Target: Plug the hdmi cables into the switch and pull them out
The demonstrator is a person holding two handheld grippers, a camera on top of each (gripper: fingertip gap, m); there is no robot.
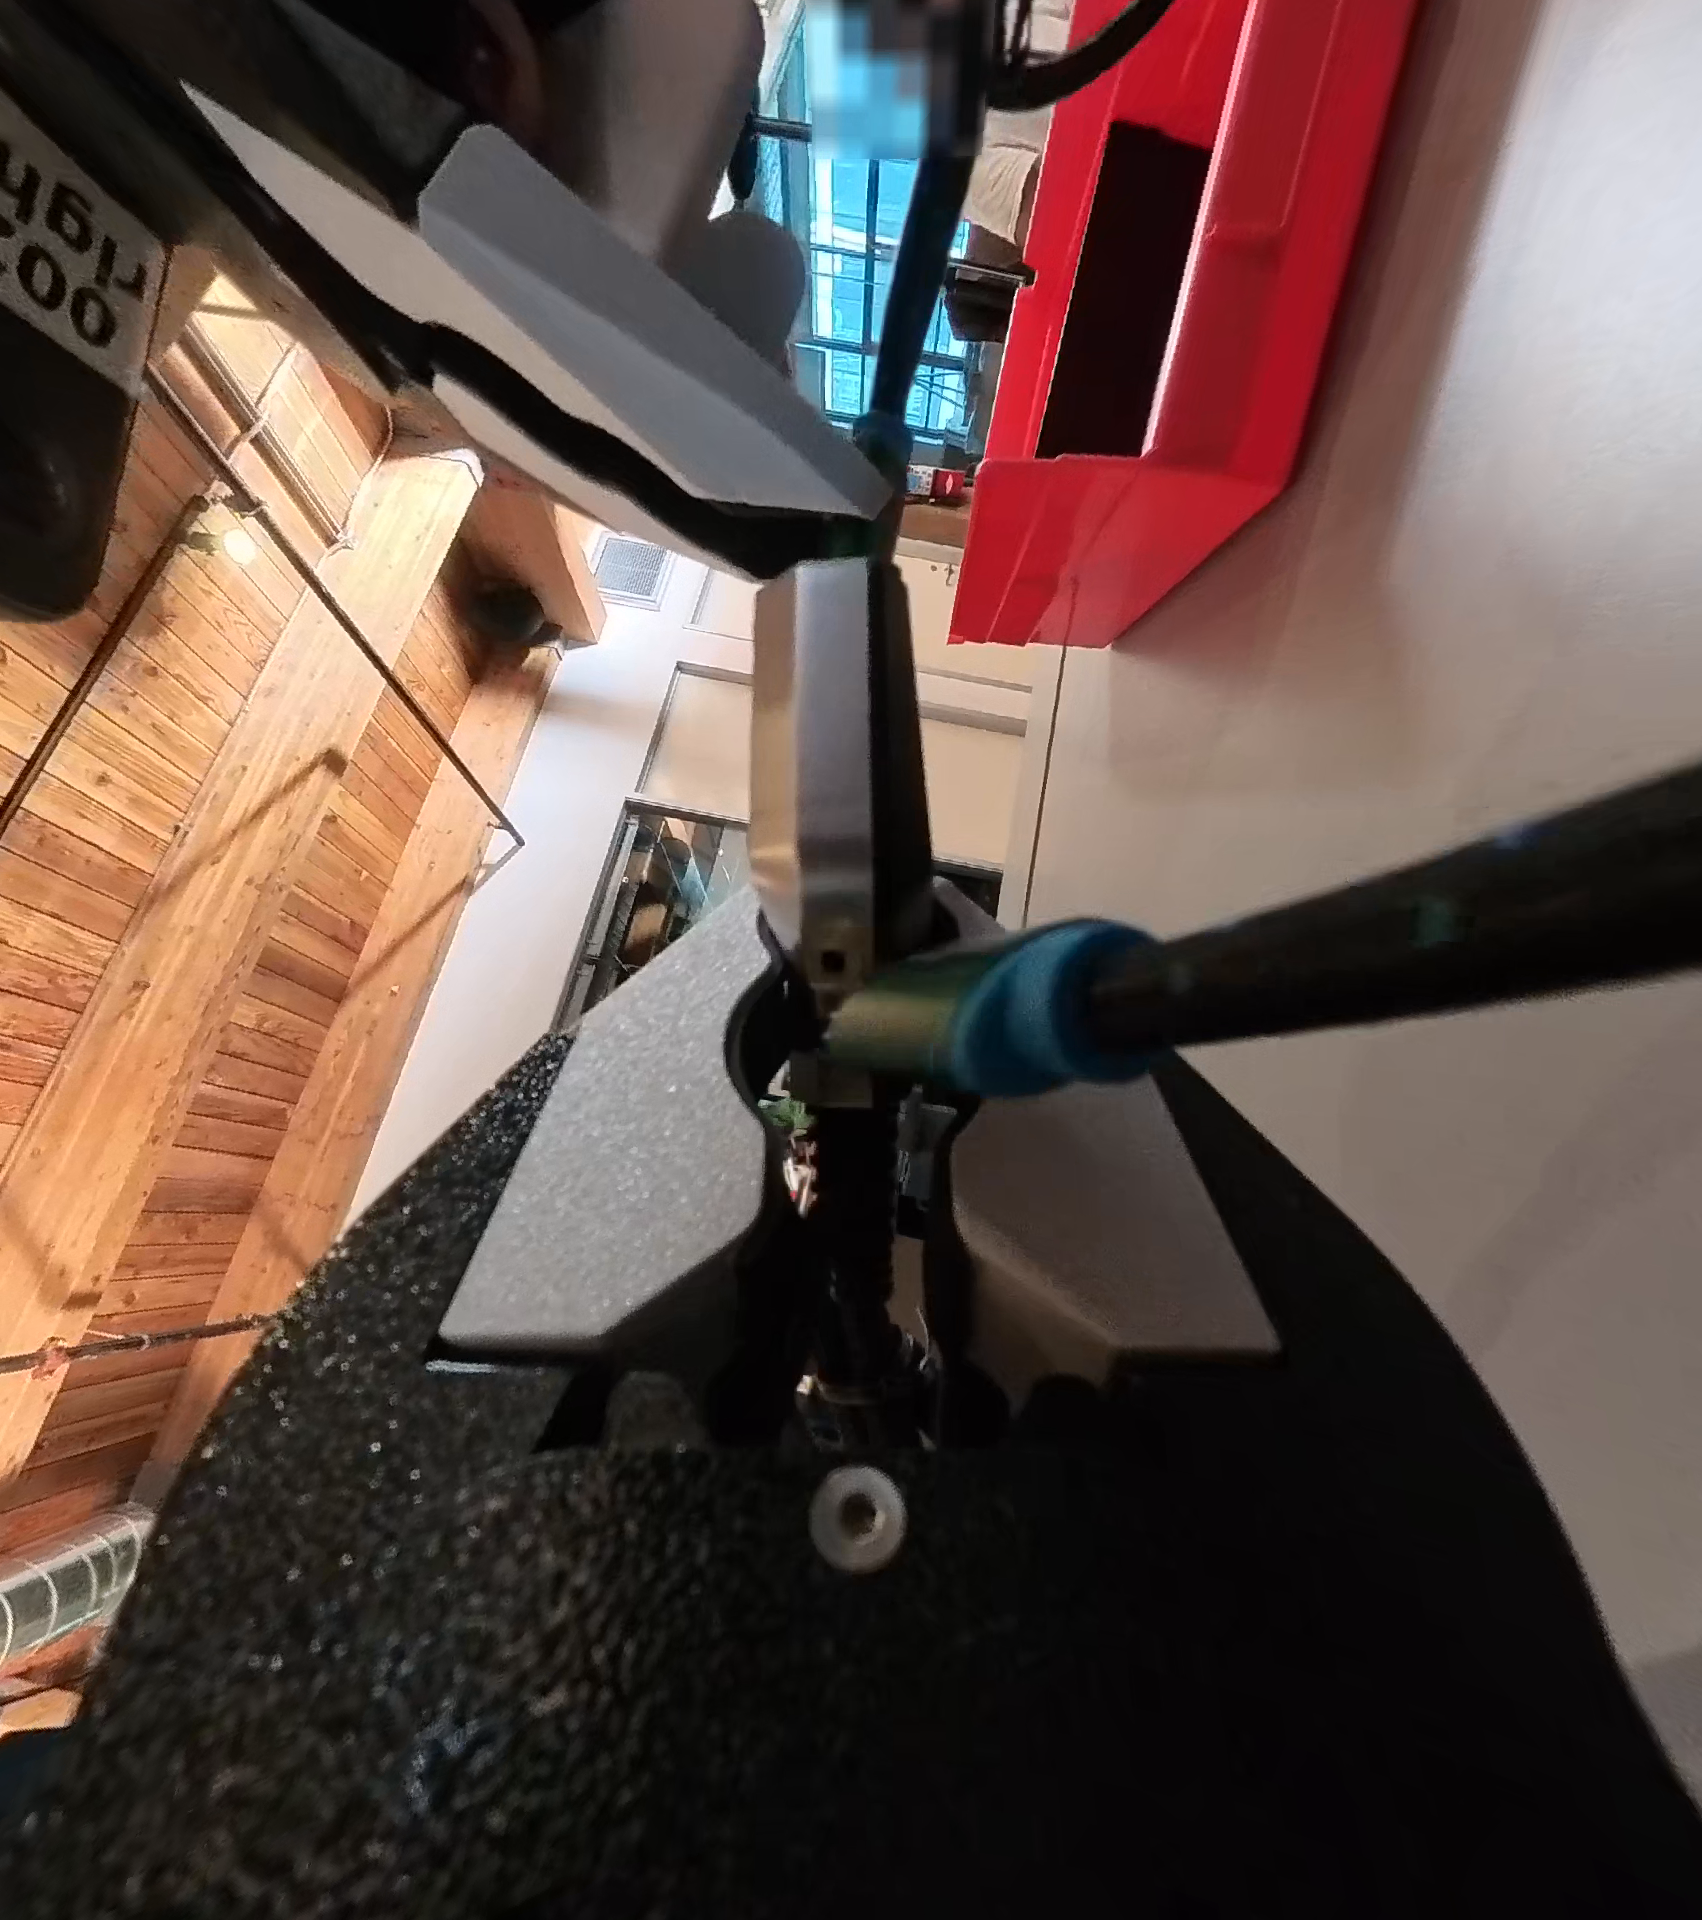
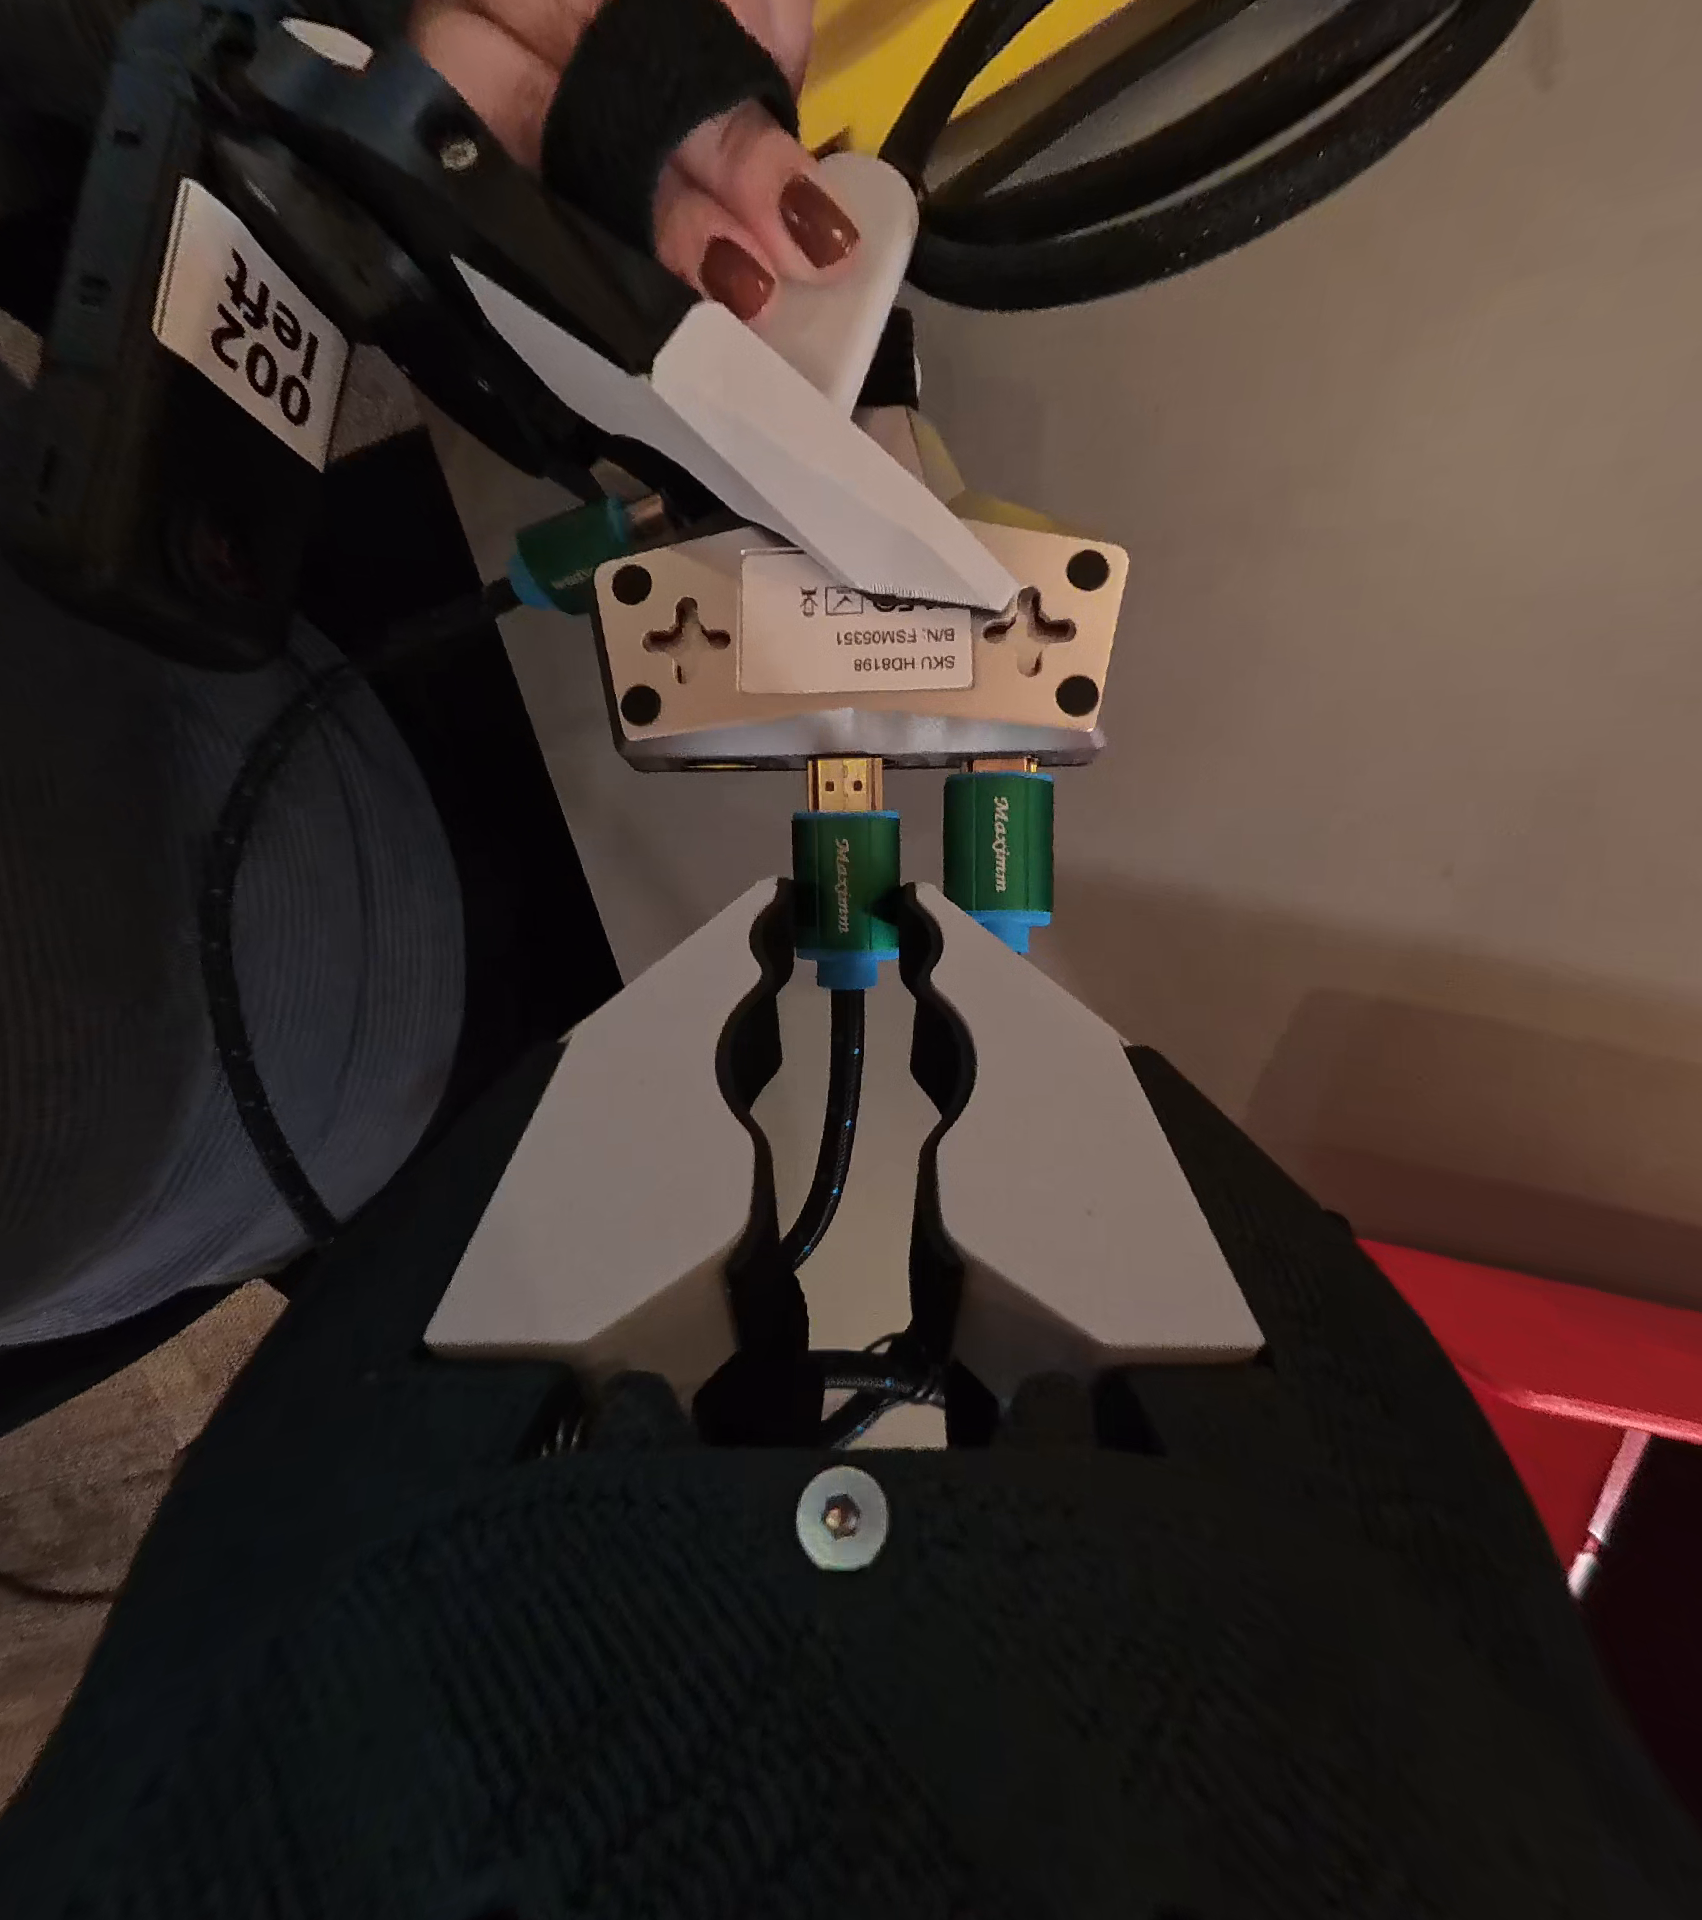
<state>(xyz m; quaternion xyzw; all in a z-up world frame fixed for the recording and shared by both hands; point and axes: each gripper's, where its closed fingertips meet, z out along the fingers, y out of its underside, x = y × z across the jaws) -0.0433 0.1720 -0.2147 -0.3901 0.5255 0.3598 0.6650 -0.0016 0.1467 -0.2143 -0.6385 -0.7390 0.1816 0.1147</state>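
The right gripper [image 2: 845,914] is pinching a green plug [image 2: 845,883], its long axis lying straight toward the switch [image 2: 862,649], which the left gripper [image 1: 842,1023] is clamping.

You're looking at a brushed-metal HDMI switch [image 2: 862,644] wearing a paper label [image 2: 857,639]; glossy green metallic plug shells [image 2: 845,883] are showing gold-toned tips, braided cloth cable [image 2: 831,1122] is trailing, and grainy matt plastic is forming your right gripper [image 2: 845,914].

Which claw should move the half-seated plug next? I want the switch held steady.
Right. The right claw already grips that green plug, aligned with its port, while the left claw clamps the switch.
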